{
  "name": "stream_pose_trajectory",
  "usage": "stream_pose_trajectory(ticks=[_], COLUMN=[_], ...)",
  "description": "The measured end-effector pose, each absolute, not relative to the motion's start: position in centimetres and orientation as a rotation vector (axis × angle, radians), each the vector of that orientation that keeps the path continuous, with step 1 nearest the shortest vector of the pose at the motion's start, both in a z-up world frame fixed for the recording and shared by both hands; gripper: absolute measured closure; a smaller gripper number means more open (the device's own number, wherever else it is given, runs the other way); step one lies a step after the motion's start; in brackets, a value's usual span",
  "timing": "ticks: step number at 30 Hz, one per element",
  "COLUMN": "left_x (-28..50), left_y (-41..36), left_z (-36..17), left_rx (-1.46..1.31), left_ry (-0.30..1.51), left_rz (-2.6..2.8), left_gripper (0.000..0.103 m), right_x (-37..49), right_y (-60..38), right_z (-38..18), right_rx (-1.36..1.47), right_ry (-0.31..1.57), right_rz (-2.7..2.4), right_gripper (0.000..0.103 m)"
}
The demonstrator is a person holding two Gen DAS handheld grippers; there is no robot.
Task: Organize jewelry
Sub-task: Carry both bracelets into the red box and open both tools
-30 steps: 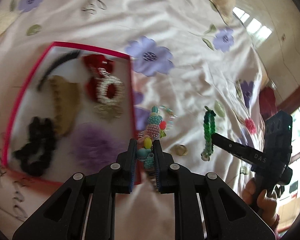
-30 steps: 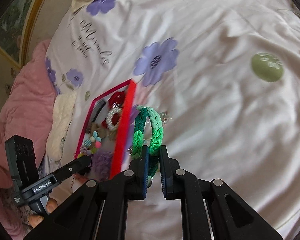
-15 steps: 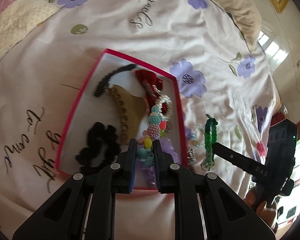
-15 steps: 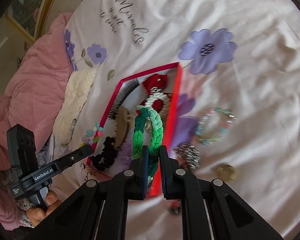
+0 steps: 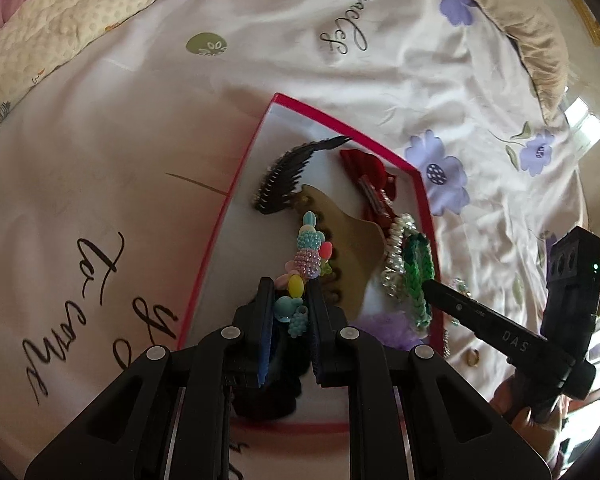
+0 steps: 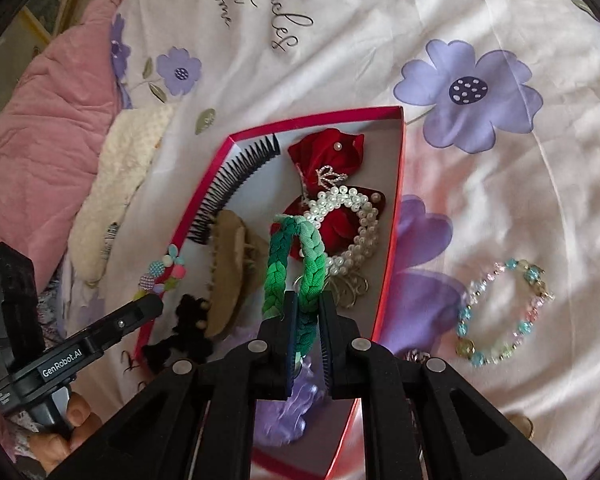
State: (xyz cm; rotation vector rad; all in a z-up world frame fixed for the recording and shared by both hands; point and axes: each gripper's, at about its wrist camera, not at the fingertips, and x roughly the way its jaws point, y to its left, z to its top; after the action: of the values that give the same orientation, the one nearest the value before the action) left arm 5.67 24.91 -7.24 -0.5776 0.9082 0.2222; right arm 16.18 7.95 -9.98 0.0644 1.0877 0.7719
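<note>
One bed (image 6: 340, 40) is seen, one red box (image 6: 396, 208) on it. Above the box, one green braided bracelet (image 6: 296, 264) is clamped by the right hand-held gripper (image 6: 306, 344), one beaded bracelet (image 5: 306, 264) by the left hand-held gripper (image 5: 288, 320).

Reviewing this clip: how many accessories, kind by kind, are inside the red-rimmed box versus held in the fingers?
In the red-rimmed box:
Black toothed comb: 1
Red velvet bow: 1
White pearl bracelet: 1
Tan claw clip: 1
Black scrunchie: 1
Purple fluffy piece: 1
Held:
Green braided band: 1
Pastel beaded string: 1
Total: 8
</note>
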Motion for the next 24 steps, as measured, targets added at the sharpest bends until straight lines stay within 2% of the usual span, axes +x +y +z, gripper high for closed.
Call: stream_pose_trajectory(ticks=[7,9,17,20,24], left_x=[6.4,6.5,6.7,6.7,6.5], left_y=[25.2,25.2,24.9,25.0,25.2], left_z=[-8.7,-9.0,-9.2,-9.3,-9.2], left_rx=[-0.566,-0.568,-0.550,-0.556,-0.566], left_ry=[0.946,0.957,0.967,0.974,0.979], left_rz=[0.240,0.240,0.248,0.258,0.266], left_gripper=[0.089,0.089,0.089,0.086,0.071], right_x=[16.7,16.8,16.9,16.8,16.7], right_y=[8.7,8.7,8.4,8.3,7.7], right_z=[-11.2,-11.3,-11.3,-11.1,-10.7], right_rx=[0.042,0.047,0.077,0.083,0.107], right_ry=[1.119,1.125,1.137,1.129,1.119], right_rz=[0.773,0.776,0.795,0.799,0.806], right_gripper=[0.093,0.088,0.087,0.080,0.071])
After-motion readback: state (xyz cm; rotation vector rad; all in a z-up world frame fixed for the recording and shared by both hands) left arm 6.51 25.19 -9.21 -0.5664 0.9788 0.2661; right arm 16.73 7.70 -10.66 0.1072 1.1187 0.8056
